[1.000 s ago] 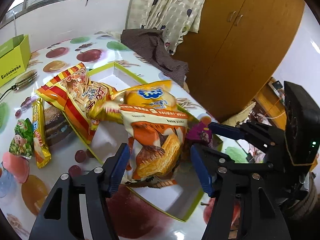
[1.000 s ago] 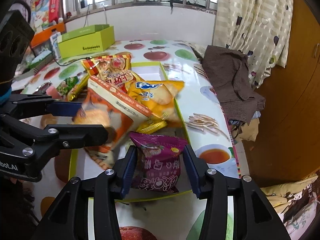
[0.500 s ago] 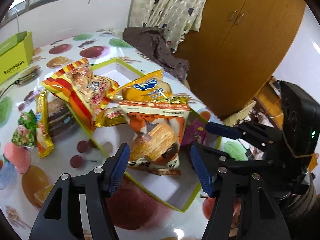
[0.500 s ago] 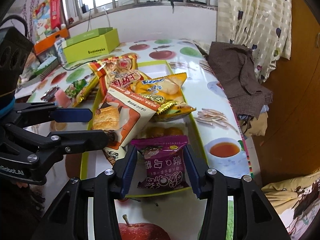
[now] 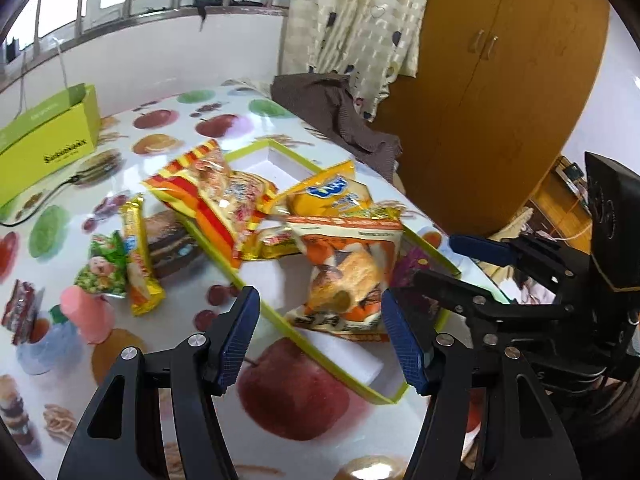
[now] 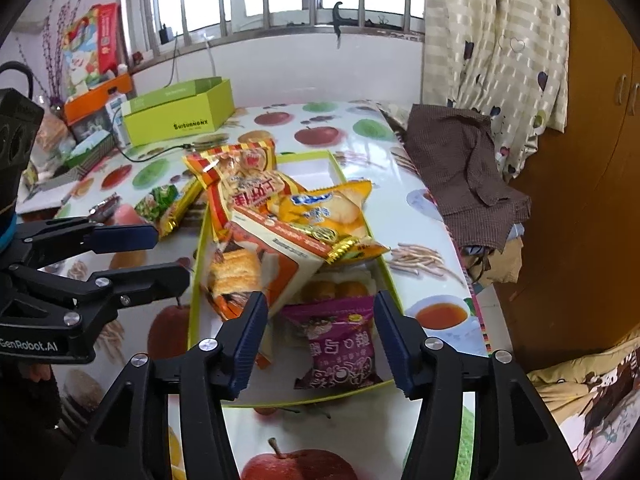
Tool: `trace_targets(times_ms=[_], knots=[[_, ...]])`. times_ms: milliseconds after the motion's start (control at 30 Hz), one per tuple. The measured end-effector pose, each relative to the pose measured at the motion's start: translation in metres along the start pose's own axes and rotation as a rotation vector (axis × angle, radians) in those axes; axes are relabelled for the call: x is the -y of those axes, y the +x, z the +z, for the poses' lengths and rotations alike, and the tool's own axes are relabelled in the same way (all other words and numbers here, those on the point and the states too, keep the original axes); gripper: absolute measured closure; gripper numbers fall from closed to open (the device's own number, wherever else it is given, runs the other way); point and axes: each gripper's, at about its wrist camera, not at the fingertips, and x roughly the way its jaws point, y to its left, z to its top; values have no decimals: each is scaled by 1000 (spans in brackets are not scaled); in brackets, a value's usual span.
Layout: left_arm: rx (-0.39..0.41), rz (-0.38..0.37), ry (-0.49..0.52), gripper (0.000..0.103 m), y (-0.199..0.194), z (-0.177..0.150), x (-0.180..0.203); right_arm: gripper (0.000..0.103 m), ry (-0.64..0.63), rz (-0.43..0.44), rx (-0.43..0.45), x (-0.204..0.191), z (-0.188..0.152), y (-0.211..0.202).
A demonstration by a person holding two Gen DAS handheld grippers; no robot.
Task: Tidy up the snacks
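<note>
Now both of your tools hover spread wide, gripping nothing: the left hand-held gripper (image 5: 320, 336) above the near rim of the green-edged tray (image 5: 340, 376), the right hand-held gripper (image 6: 320, 340) over its near end. Inside the tray lie the orange pastry bag (image 5: 346, 276), the yellow biscuit bag (image 6: 320, 208) behind it, and the purple snack packet (image 6: 340, 344). Left of the tray, on the desk (image 5: 160, 360), lies a yellow snack bar (image 5: 138, 256).

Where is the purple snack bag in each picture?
Left wrist view: purple snack bag peeks out right of centre, mostly hidden behind the orange pastry bag.
Right wrist view: purple snack bag lies in plain sight, low centre, between the fingers.
Shared landmark: the green box by the window.
</note>
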Motion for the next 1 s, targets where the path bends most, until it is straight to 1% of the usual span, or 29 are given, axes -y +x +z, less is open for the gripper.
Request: trace_targets(times_ms=[200, 500, 567, 733, 867, 1000], knots=[[23, 28, -25, 39, -12, -3, -14, 46, -5, 3, 10, -10, 6, -1], [55, 78, -68, 39, -30, -11, -35, 45, -45, 49, 32, -37, 16, 0], [62, 106, -76, 39, -34, -13, -42, 44, -56, 62, 35, -44, 19, 2], [79, 143, -106, 39, -44, -19, -59, 39, -88, 95, 39, -63, 28, 9], [83, 200, -121, 39, -49, -24, -72, 38, -98, 115, 35, -77, 36, 15], [89, 222, -133, 39, -55, -28, -85, 38, -103, 131, 25, -87, 42, 24]])
